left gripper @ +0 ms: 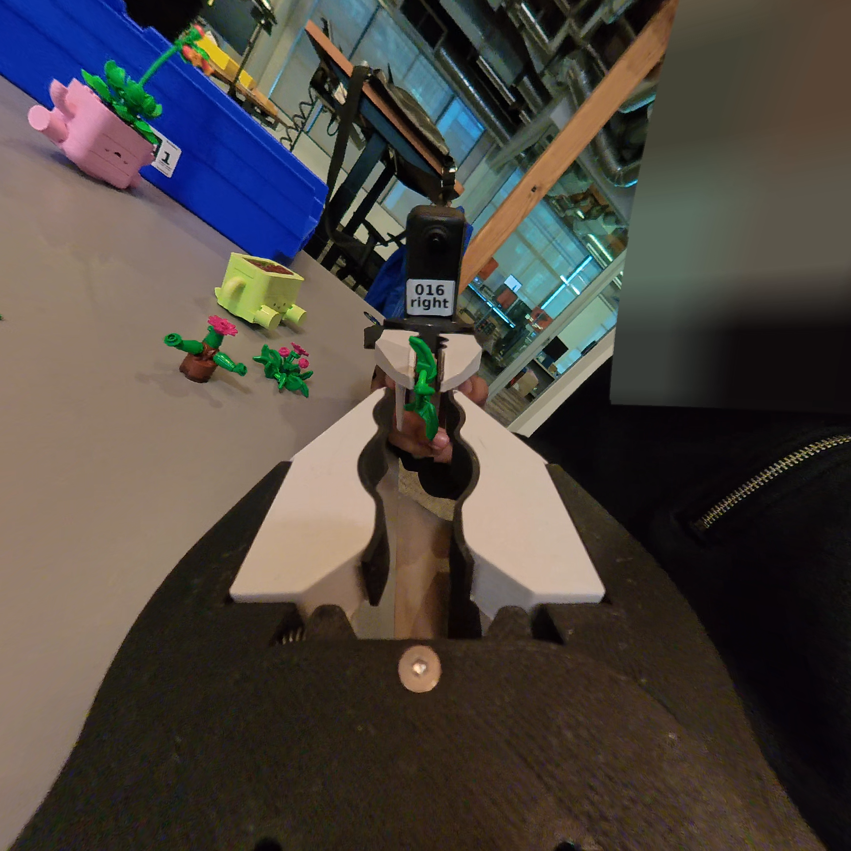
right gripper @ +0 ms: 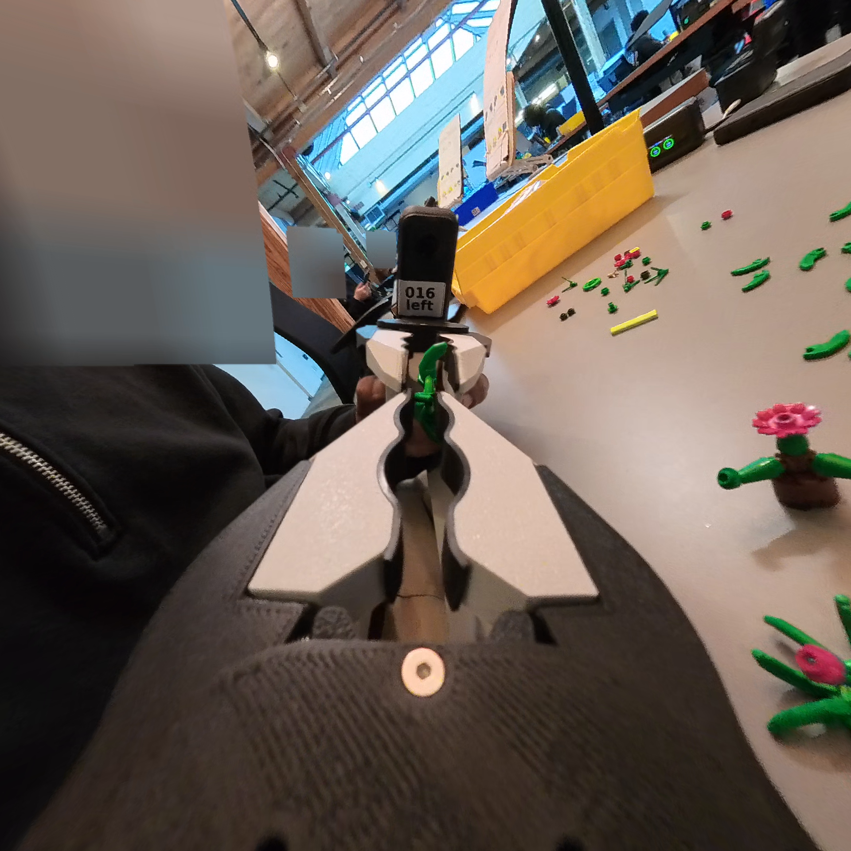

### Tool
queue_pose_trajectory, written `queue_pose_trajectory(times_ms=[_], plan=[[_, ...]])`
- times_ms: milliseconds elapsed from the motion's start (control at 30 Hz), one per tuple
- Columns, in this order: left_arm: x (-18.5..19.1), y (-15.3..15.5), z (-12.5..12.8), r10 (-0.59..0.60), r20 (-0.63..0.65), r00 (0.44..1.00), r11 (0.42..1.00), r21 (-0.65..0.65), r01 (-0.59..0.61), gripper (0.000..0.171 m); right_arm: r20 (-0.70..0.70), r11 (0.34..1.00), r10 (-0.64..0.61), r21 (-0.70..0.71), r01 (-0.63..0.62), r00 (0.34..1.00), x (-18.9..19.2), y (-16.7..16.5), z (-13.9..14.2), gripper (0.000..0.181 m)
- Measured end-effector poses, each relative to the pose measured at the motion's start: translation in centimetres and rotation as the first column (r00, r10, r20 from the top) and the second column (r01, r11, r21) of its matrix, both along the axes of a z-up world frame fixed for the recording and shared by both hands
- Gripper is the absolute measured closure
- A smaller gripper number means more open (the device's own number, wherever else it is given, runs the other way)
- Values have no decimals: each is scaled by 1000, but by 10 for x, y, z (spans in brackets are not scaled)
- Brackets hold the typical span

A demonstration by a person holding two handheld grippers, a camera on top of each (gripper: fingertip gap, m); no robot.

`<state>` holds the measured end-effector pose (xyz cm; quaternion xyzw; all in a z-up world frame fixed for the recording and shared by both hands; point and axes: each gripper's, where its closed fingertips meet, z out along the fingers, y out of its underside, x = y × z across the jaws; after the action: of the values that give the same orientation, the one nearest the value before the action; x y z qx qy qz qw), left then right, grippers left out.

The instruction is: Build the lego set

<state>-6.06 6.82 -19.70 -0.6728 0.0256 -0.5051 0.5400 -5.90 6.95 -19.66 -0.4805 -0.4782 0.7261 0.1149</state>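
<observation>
**Grey table, grippers tip to tip**

Workshop bkgd. L gripper (left gripper: 421, 405) & R gripper (right gripper: 426, 400) meet nose to nose above table (left gripper: 115, 460), both clamped on green leaf stem (left gripper: 424, 384). Step looks like joining leaf pcs mid-air; next prob. needs aligned push, then one gripper lets go.

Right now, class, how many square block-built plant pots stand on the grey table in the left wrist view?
2: pink square brick pot beside the blue bin; lime-green square brick pot nearer. Others may be hidden.
</observation>
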Motion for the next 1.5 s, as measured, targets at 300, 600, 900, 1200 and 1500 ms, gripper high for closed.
queue_pose_trajectory(times_ms=[300, 600, 900, 1200, 1500], plan=[[3, -3, 1, -35, 17, 999, 999, 6, 35, 163, 17, 1000, 22, 18, -22, 1000, -1, -4, -4, 176], [6, -5, 2, -74, 49, 996, 997, -3, 74, 166, 7, 999, 50, 3, -50, 999, 2, -6, -2, 176], [17, -15, 10, -195, 132, 972, 981, 19, 195, 166, -27, 979, 174, -102, -176, 984, 11, -13, 7, 176], [12, -11, 11, -163, 149, 975, 987, 22, 161, 160, -19, 980, 166, -107, -167, 986, 10, -12, 6, 176], [10, -11, 9, -146, 130, 981, 989, 21, 144, 166, -17, 983, 144, -112, -145, 989, 9, -9, 6, 176]])
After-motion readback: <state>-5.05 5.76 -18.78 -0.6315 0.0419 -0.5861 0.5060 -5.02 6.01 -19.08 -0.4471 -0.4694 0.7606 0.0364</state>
